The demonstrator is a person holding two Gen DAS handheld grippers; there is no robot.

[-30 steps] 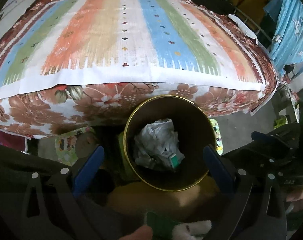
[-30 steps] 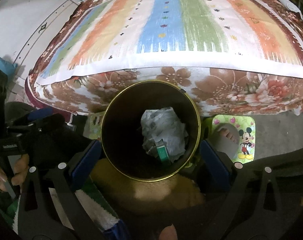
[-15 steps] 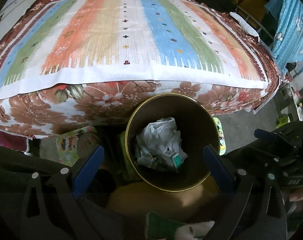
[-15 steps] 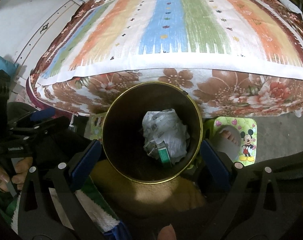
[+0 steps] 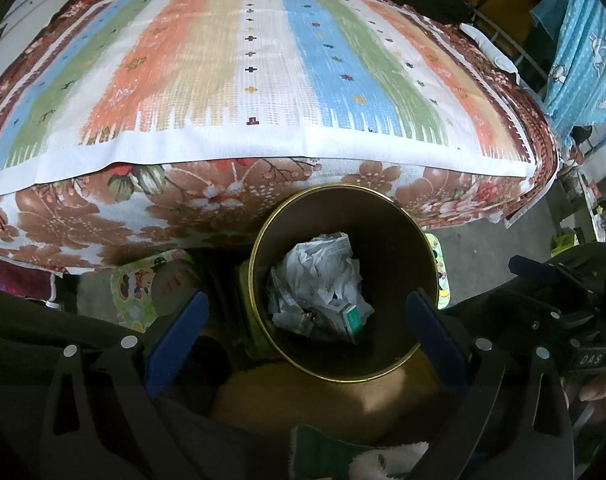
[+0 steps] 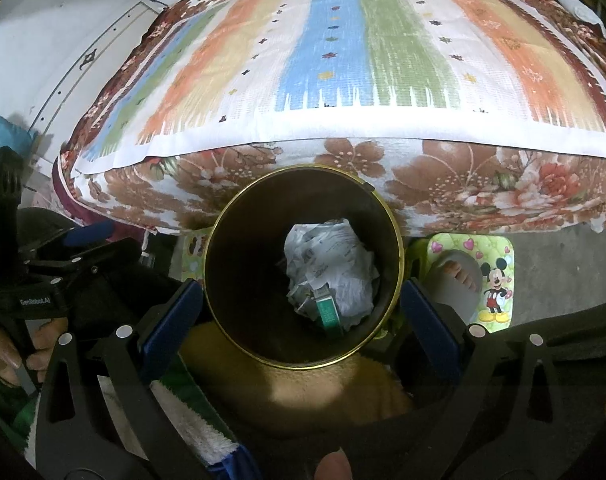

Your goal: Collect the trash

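A round, dark bin with a gold-coloured metal rim stands on the floor against the front edge of a bed, and serves here as the landmark. Inside the bin, at its bottom, lies a ball of crumpled white printed paper, and touching the paper on its near side is a small green and white carton. The left gripper hangs above the bin with its blue-padded fingers spread wide, one on either side of the rim, released and grasping nothing. The right gripper hangs above the bin likewise, its blue pads standing apart outside the rim, also released and empty. Behind the bin, the bed carries a brown floral bedsheet, and over that a striped woven mat of orange, blue, green and white. To the right of the bin, on the grey floor, a foot rests in a light green cartoon-printed slipper. Just in front of the bin lies a mustard-yellow cloth.
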